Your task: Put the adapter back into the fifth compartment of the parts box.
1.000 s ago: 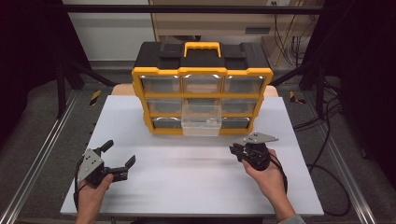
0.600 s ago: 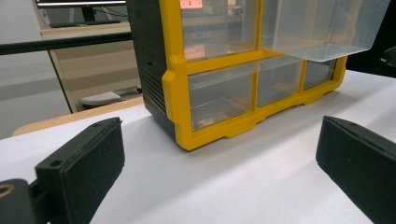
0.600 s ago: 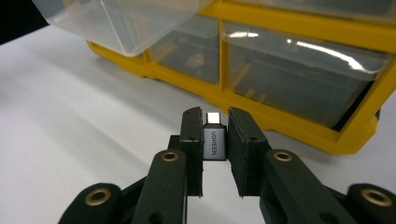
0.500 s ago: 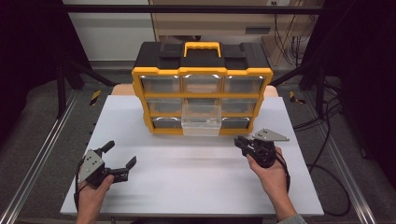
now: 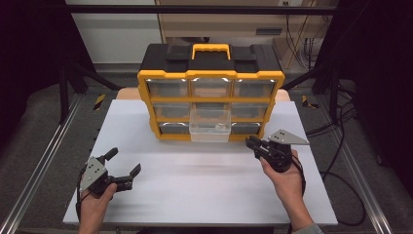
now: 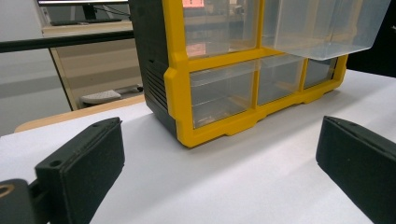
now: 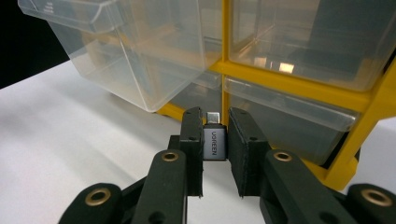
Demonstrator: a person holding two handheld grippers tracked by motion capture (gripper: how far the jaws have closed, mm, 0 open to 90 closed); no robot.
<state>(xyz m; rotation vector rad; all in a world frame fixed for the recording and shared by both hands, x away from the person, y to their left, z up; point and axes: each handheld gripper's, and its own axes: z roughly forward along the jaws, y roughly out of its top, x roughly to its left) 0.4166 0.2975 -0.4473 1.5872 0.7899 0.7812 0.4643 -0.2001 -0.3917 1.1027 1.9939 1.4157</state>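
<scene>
The right gripper (image 7: 215,140) is closed on a small grey adapter (image 7: 215,143), which is pinched by its flat sides between the two black pads. The adapter's long axis is aligned with the jaws, and its metal plug end is pointed forward, away from the hand, toward the yellow frame of the drawer cabinet (image 7: 225,70). A printed brand name is seen running along its upper face. In the high view the right gripper (image 5: 254,144) is held just above the white worktop (image 5: 204,185), near the cabinet's lower right corner, with its tips directed left toward the pulled-out clear drawer (image 5: 210,127).

That drawer (image 7: 126,60) is drawn out from the middle column and is seen overhanging the worktop just ahead and to the left of the held adapter. The closed clear drawers of the right column and the yellow upright between columns are placed directly in front of the plug end.

The left gripper (image 5: 122,168) is held well apart at the near left of the worktop, its jaws spread wide with nothing between them.
</scene>
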